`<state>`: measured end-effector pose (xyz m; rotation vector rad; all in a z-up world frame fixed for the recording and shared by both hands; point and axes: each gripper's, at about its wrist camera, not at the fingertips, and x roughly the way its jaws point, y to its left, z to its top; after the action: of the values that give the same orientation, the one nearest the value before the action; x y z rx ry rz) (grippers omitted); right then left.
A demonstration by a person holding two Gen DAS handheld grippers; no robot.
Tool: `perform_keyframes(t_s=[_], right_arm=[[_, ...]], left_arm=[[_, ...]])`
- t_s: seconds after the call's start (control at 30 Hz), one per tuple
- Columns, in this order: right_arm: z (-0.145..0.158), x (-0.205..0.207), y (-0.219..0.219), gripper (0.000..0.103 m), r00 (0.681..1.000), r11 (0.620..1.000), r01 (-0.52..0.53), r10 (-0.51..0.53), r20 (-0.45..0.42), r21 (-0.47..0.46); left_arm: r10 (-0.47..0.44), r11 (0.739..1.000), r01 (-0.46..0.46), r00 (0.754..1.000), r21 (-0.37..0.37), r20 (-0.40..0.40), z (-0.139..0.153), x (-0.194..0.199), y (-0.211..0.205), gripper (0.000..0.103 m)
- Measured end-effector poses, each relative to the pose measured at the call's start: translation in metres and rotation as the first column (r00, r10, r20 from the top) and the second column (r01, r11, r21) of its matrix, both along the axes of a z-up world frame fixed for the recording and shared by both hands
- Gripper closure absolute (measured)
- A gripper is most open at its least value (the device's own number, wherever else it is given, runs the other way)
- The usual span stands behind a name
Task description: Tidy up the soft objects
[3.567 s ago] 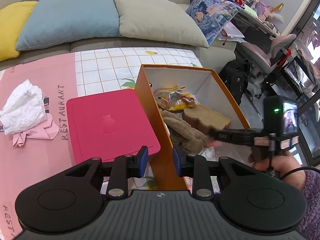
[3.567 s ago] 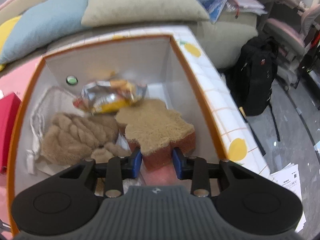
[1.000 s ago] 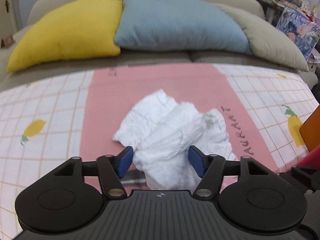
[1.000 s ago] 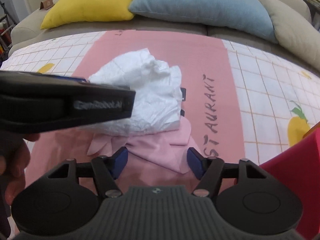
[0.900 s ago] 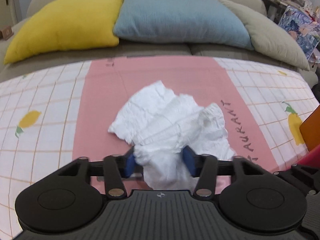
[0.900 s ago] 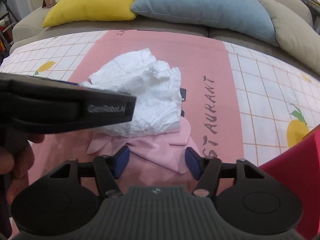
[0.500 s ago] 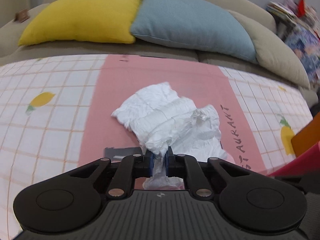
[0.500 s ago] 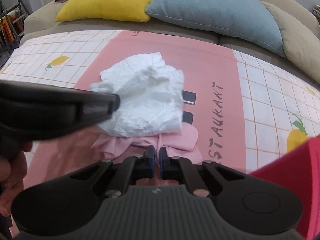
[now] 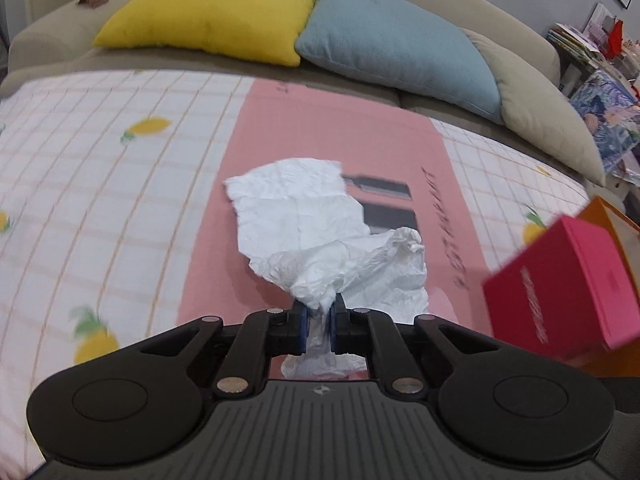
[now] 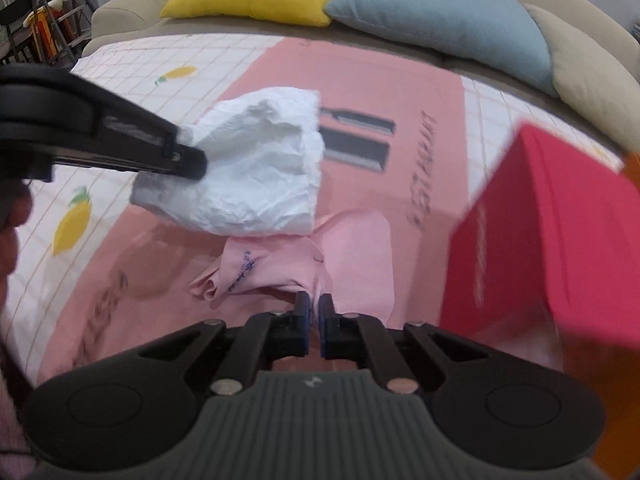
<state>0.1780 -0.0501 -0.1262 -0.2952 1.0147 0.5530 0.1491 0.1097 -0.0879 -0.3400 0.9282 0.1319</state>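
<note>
While I look down: both of my grippers hold something soft now.
Left gripper (image 9: 318, 322): it was wide open around the white crumpled paper (image 9: 320, 240) a second ago. Now it is pinched tight on one bunched end.
White paper: it hangs from my left gripper, up off the tablecloth (image 9: 100, 168), and part of it has opened out flat.
Right gripper (image 10: 314, 326): it was open over the pink cloth (image 10: 320, 256) too. Now it is squeezed shut on a fold of it.
Pink cloth: it is lifting by that fold, just under the white paper, and its far edge may still touch the tablecloth.
Red box (image 10: 560, 240): it sits close on my right, with an orange box (image 9: 616, 220) edge behind it.
What this means: I think picking up is done. Next I carry both soft things to where they belong, most likely the orange box.
Watch out: the paper is thin and could tear or slip.
</note>
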Motion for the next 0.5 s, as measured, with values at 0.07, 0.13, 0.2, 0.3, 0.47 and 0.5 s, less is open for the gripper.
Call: perform_keyframes(t_s=[0.07, 0.13, 0.2, 0.3, 0.47, 0.5], right_arm=[[-0.001, -0.010, -0.014, 0.102, 1.000, 1.000, 0.023, -0.023, -0.014, -0.011], [-0.001, -0.017, -0.026, 0.101, 0.999, 0.999, 0.033, -0.034, -0.027, -0.020], [0.000, -0.022, -0.040, 0.101, 0.998, 0.998, 0.050, -0.051, -0.038, -0.026], [0.002, -0.029, -0.060, 0.101, 0.997, 0.997, 0.072, -0.073, -0.037, -0.037], [0.010, -0.036, -0.089, 0.101, 0.989, 0.991, 0.134, -0.136, -0.059, -0.026], [0.012, -0.037, -0.093, 0.101, 0.988, 0.989, 0.145, -0.147, -0.056, -0.026]], left_arm=[[-0.008, 1.000, 0.008, 1.000, -0.012, -0.009, 0.002, -0.014, -0.007, 0.092], [-0.022, 0.999, 0.022, 1.000, -0.040, -0.018, 0.004, -0.028, -0.013, 0.092], [-0.040, 0.998, 0.039, 0.999, -0.050, -0.020, 0.009, -0.042, -0.020, 0.093], [-0.061, 0.997, 0.060, 0.998, -0.055, -0.013, 0.019, -0.063, -0.029, 0.093], [-0.101, 0.993, 0.102, 0.995, -0.063, 0.011, 0.040, -0.087, -0.041, 0.093], [-0.106, 0.992, 0.107, 0.994, -0.061, 0.023, 0.043, -0.090, -0.042, 0.093]])
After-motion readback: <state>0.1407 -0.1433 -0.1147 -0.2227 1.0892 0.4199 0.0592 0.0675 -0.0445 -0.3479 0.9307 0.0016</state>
